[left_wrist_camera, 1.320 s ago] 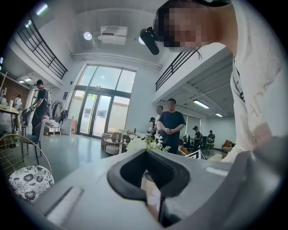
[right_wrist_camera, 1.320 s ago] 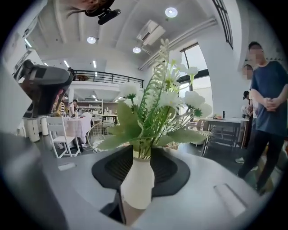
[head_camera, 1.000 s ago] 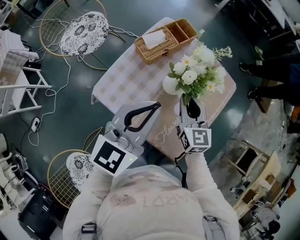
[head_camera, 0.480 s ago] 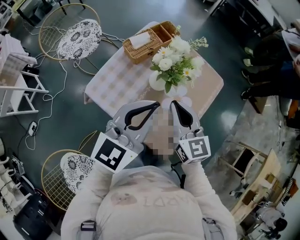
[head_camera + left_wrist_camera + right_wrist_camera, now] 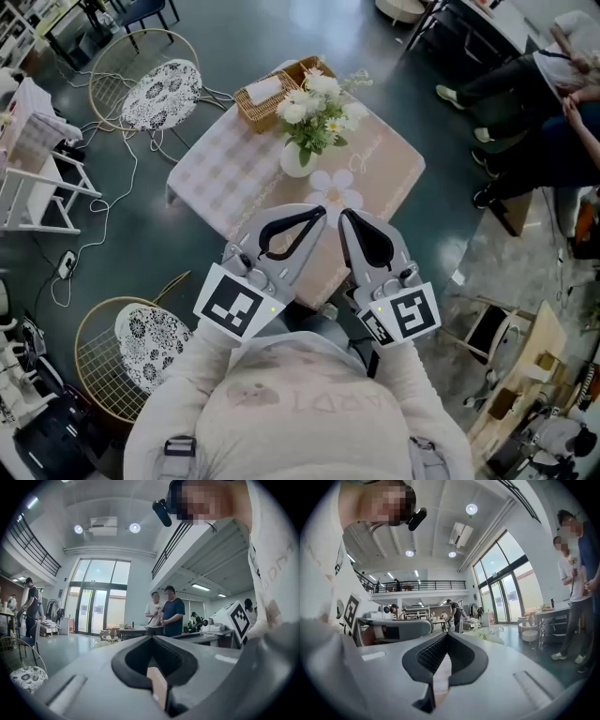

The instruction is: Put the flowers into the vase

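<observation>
A white round vase (image 5: pixel 296 160) stands on the small table (image 5: pixel 225 169) with a bunch of white flowers (image 5: pixel 317 105) and green leaves in it. Both grippers are held up close to my chest, short of the table's near edge and apart from the vase. The left gripper (image 5: pixel 319 212) is shut with nothing in it. Beside it the right gripper (image 5: pixel 345 217) is also shut and empty. In the left gripper view the left gripper (image 5: pixel 151 637) points out level into the room, as does the right gripper (image 5: pixel 446 634) in its own view.
A wicker basket (image 5: pixel 270 87) with white paper sits at the table's far corner. A flower-shaped mat (image 5: pixel 336 190) lies in front of the vase. Wire chairs with lace cushions (image 5: pixel 159 81) (image 5: pixel 148 342) stand to the left. Seated people (image 5: pixel 525 94) are at the right.
The right gripper has drawn back from the flower stems at the vase to beside the left gripper. The table now appears farther from me. The flowers stay in the vase.
</observation>
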